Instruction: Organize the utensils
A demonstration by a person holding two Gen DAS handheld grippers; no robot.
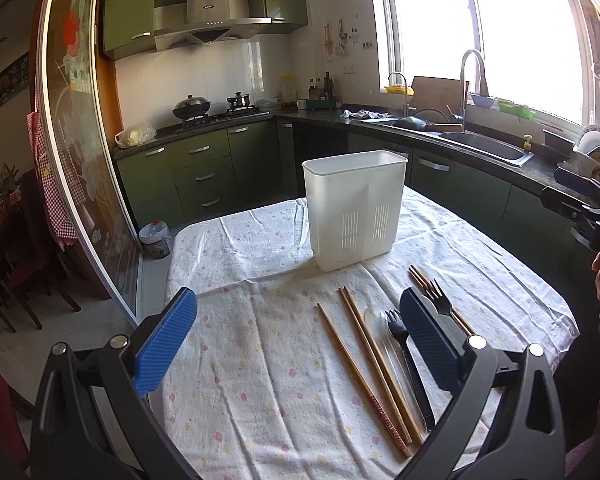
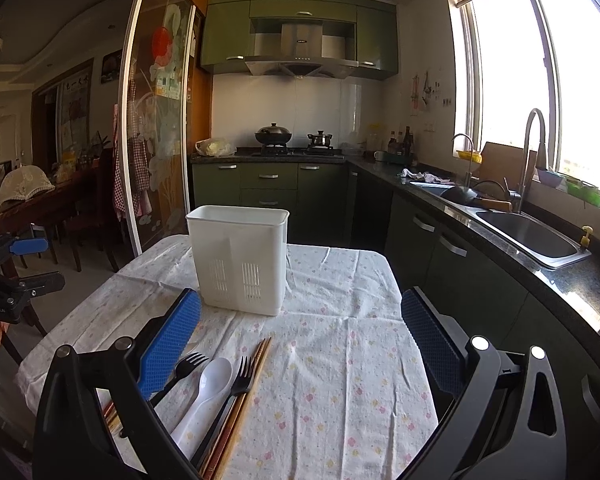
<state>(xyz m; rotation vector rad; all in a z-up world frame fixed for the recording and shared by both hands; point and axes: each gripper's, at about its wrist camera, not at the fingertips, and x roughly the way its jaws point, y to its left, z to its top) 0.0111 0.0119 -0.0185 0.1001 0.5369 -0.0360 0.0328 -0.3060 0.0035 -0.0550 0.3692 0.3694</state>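
A white plastic utensil holder (image 1: 354, 208) stands upright and empty on the table; it also shows in the right wrist view (image 2: 240, 258). Near the front edge lie wooden chopsticks (image 1: 364, 376), a white spoon (image 1: 376, 320) and two black forks (image 1: 398, 332). The same spoon (image 2: 208, 392), forks (image 2: 240, 380) and chopsticks (image 2: 256, 368) show in the right wrist view. My left gripper (image 1: 298, 340) is open, above the cloth left of the utensils. My right gripper (image 2: 300, 344) is open, with its left finger (image 2: 168, 344) over the utensils.
The table carries a floral white cloth (image 1: 260, 360). Behind it run green kitchen cabinets (image 1: 204, 172), a stove with a wok (image 1: 192, 106) and a sink (image 1: 488, 146) under the window. A glass sliding door (image 1: 80, 140) stands left, a small bin (image 1: 154, 238) beside it.
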